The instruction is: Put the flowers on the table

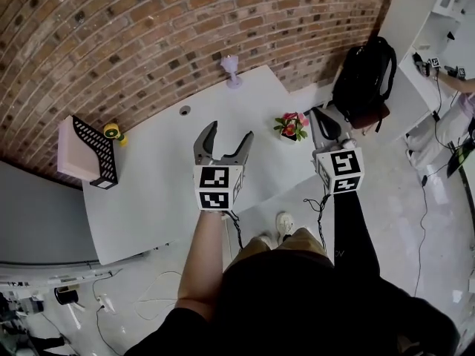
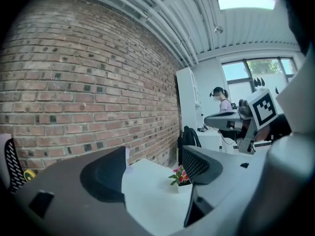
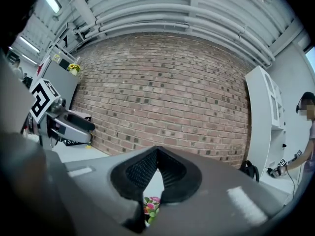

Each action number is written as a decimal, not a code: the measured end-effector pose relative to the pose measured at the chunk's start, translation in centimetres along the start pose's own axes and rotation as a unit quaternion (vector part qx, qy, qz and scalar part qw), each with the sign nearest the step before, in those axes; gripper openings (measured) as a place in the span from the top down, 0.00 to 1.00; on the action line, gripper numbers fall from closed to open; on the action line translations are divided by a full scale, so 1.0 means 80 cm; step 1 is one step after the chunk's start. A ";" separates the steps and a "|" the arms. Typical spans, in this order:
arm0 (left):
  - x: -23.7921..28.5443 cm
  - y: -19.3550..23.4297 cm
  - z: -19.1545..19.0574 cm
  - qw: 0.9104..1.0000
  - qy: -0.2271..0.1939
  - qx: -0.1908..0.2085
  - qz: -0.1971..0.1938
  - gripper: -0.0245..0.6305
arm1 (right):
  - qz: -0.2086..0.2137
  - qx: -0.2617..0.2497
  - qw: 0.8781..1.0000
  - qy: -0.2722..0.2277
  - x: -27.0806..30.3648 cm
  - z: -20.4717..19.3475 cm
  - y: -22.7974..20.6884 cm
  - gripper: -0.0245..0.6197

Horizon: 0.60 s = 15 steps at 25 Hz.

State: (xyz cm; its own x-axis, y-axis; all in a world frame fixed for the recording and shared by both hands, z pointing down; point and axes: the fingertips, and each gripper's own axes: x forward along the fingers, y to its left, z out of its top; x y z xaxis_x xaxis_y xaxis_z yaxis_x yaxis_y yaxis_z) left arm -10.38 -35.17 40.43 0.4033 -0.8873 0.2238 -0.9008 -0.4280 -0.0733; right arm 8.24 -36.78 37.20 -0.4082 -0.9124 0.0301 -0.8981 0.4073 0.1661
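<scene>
Sitting at the desk's [image 1: 163,176] right edge, the flowers [image 1: 292,126] seem delivered; left tool [image 1: 230,130] gapes, right tool [image 1: 318,113] is closed and empty, probably only needing to back away.

Rough brick wall [image 1: 111,28], smooth matt white table [image 1: 159,165]

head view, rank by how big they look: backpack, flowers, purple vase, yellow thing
1. backpack
2. flowers
3. purple vase and yellow thing: too alike in size to rank
</scene>
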 end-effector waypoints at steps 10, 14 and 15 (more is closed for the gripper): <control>-0.075 0.024 0.028 0.999 -0.051 0.006 -0.002 0.52 | 0.013 -0.027 0.999 -0.014 -0.026 0.010 0.082 0.96; -0.090 0.034 0.032 0.998 -0.065 0.006 0.009 0.67 | 0.016 -0.029 0.999 -0.020 -0.026 0.019 0.096 0.96; -0.093 0.037 0.034 0.997 -0.071 0.006 0.013 0.70 | 0.015 -0.030 0.999 -0.021 -0.026 0.020 0.098 0.96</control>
State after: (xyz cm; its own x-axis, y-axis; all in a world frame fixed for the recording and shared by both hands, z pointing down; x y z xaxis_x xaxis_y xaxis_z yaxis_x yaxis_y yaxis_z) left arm -15.60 -30.34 35.88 0.3989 -0.9133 0.0818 -0.9098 -0.4053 -0.0887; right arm 1.77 -31.61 36.84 -0.4427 -0.8966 -0.0042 -0.8742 0.4306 0.2244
